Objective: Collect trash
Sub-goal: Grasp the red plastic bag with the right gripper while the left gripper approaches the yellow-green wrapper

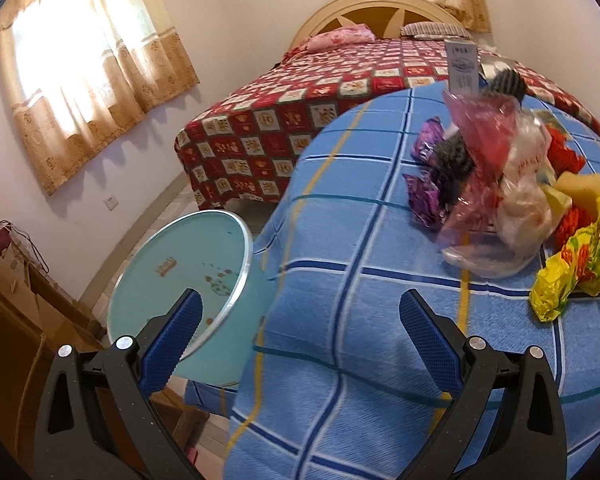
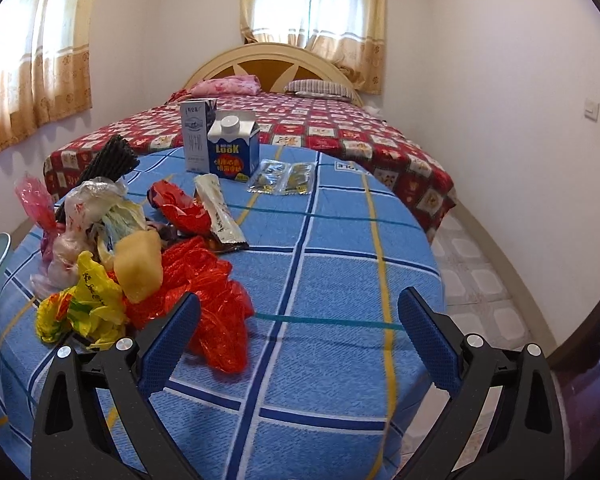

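Both grippers gape empty, and the right gripper (image 2: 299, 320) hangs nearer the trash pile (image 2: 148, 264), just left of it, the teal bin (image 1: 180, 284) beyond.

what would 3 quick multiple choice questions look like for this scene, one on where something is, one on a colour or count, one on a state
1. Where does the teal bin stand?
A. on the bed
B. on the floor beside the table
C. on the table among the bags

2. How many cartons stand at the far end of the table?
A. two
B. four
C. none

3. How do the two grippers stand?
A. both shut on bags
B. left shut on a bag, right open
C. both open, holding nothing

Answers:
1. B: its rim shows below the table edge in the left wrist view.
2. A: a white carton and a blue carton stand side by side.
3. C: the left gripper and right gripper each have fingers wide apart with only cloth between.
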Demonstrator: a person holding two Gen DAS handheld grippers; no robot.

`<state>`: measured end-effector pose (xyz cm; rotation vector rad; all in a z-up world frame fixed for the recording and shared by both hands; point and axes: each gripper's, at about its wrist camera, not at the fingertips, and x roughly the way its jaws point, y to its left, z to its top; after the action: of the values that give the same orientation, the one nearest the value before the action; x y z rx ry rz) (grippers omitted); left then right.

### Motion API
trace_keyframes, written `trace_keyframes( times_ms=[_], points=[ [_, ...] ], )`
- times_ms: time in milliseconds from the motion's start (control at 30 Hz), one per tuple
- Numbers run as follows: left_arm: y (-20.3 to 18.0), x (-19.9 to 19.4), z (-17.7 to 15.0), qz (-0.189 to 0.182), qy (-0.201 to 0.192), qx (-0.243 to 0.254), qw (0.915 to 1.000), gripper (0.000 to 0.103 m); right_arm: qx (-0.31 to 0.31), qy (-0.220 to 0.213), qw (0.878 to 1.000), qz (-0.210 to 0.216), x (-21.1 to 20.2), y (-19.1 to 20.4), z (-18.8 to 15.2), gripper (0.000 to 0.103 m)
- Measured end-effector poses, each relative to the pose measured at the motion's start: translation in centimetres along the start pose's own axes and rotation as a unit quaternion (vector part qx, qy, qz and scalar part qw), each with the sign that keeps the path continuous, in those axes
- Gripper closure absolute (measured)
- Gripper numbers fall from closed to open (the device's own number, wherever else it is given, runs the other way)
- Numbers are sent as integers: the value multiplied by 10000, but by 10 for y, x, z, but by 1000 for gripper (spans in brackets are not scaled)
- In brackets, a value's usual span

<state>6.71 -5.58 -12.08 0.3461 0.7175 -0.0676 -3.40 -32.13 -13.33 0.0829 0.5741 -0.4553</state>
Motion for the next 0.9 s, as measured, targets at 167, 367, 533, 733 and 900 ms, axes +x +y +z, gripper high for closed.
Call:
trace_keyframes(
  times_ms=[167,367,533,733,900],
  points=[
    [-5,1,0,-35,9,28,10000,6,-87,80,9996,261,11,13,-2,13],
    [-8,-4,1,-81,-31,88,9999,6,-163,454,9955,811,31,25,-8,55],
    [-13,-9,3,-190,-5,94,9998,6,-168,525,9923,1106,26,27,-7,91],
    [-19,-25,9,-406,-145,54,9991,6,304,425,9932,1036,14,1,2,95],
    [-38,-40,11,-710,-252,99,9971,6,547,429,9950,720,8,-27,2,95]
  ],
)
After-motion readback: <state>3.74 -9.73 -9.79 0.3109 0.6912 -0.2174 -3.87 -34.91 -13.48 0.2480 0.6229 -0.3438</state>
